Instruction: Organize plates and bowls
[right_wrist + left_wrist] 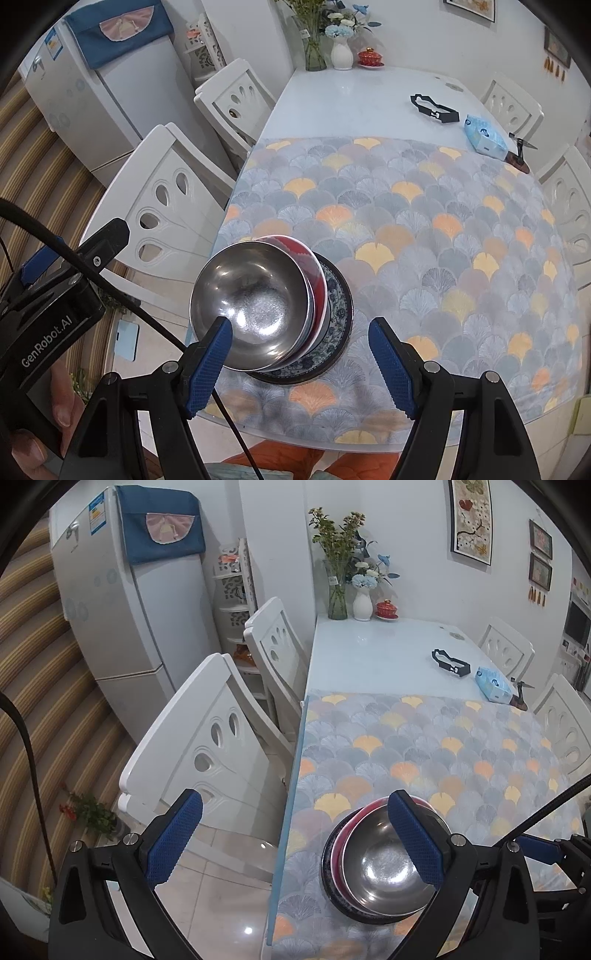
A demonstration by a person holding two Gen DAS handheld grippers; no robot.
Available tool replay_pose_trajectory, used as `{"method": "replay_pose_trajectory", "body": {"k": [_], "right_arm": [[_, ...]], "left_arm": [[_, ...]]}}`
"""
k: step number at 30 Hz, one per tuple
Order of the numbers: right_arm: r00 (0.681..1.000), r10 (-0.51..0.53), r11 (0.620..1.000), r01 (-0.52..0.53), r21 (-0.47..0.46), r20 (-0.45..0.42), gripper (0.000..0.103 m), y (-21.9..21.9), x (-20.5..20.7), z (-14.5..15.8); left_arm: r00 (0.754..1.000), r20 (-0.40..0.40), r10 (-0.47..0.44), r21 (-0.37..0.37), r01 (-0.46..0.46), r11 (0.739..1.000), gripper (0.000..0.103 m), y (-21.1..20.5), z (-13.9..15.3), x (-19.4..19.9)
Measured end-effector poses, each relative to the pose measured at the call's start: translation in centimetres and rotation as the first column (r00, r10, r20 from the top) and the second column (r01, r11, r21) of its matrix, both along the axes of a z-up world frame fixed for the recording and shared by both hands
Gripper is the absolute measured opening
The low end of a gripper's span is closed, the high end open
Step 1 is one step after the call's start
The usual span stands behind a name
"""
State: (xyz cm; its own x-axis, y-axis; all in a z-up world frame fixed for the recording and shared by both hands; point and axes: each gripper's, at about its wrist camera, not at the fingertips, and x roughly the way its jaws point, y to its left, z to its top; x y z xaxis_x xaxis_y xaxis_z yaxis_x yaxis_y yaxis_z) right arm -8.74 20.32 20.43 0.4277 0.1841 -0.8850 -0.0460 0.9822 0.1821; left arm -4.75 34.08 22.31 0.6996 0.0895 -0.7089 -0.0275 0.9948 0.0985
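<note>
Through the left wrist view, my left gripper point(295, 834) stood wide and held nothing; one blue pad hung out over the floor beside the table, and the other crossed in front of the steel bowl point(384, 871). That bowl topped a stack near the table's edge point(291, 812), with a red bowl point(360, 808) showing as a crescent behind it and a dark plate point(327, 860) underneath, all on the fan-patterned tablecloth point(443, 746). I judged the stack close to finished, so the careful thing was to back this gripper away without brushing the steel rim. Through the right wrist view, my right gripper point(299, 343) was also spread, gripping nothing, with its left pad in front of the steel bowl's point(255, 310) near rim; I could not tell whether it touched. From here the steel bowl looked shiny, with a duller patch at its bottom, and sat off-centre, shifted toward the table's edge relative to the red bowl point(306, 258) and the blue-and-white patterned plate point(338, 306). To finish well I would nudge it toward the plate's middle with a gentle push, since a light nested bowl could slide or tip off the table's edge. The plate seemed to lie flat on the tablecloth point(424, 221).
</note>
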Motion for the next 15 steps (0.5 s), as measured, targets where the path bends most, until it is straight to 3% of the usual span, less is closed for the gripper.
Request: {"method": "replay_pose_trajectory", "body": {"k": [15], "right_arm": [[1.000,0.004,1.000,-0.003,0.007,-0.018,0.074,0.23,0.64,-0.28]], "left_arm": [[1.000,-0.016,-0.013,0.015,0.014,1.000,0.101,-0.50,-0.47,0.42]]}}
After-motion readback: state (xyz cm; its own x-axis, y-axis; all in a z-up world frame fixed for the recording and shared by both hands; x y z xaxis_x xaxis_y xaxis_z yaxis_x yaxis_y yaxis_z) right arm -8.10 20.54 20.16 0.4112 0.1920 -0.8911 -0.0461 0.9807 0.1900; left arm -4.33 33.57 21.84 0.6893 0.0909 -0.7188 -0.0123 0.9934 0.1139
